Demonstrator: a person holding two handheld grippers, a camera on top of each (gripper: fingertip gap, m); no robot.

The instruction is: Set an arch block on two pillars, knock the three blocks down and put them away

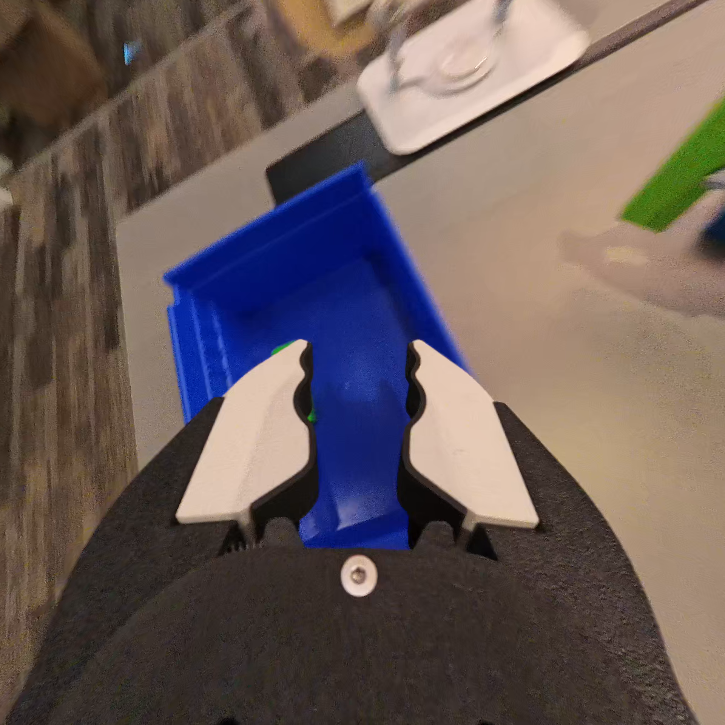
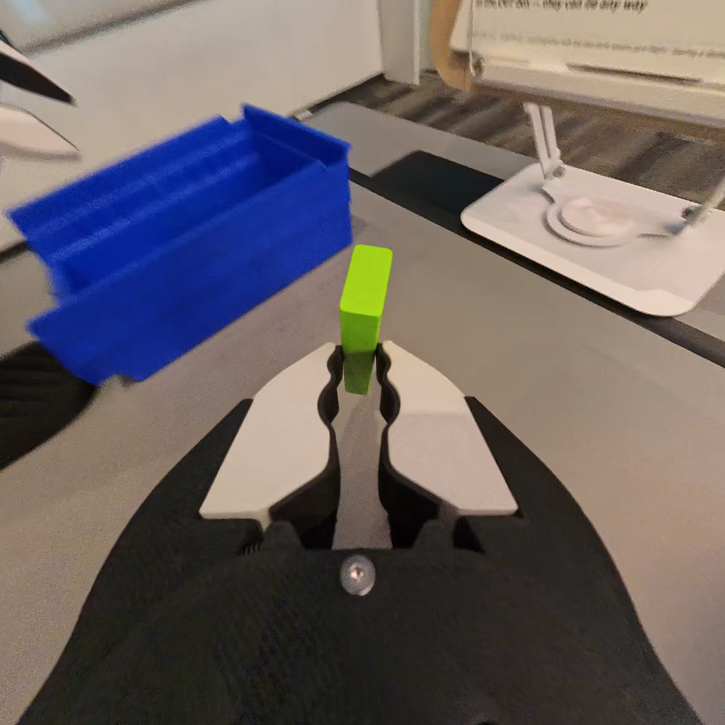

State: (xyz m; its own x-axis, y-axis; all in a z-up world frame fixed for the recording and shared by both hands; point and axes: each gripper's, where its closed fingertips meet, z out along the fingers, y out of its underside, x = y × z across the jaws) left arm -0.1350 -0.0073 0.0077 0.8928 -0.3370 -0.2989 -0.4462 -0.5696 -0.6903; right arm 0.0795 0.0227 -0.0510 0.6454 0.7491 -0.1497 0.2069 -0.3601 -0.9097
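Note:
My right gripper [image 2: 357, 347] is shut on a green block [image 2: 365, 298] and holds it above the grey table, to the right of a blue bin [image 2: 188, 243]. The same green block [image 1: 678, 176] shows blurred at the right edge of the left wrist view. My left gripper [image 1: 357, 349] is open and empty, right over the blue bin [image 1: 298, 251]. A bit of another green block [image 1: 283, 348] shows inside the bin, mostly hidden behind my left finger. The left gripper's fingers [image 2: 35, 113] show at the far left of the right wrist view.
A white stand base [image 2: 588, 243] sits on the table at the back right, also seen in the left wrist view [image 1: 470, 78]. The table's dark edge [image 2: 431, 180] runs behind the bin. Wood-pattern floor [image 1: 59, 314] lies beyond the table. Across from one pair of fingers to the other is roughly 25 cm.

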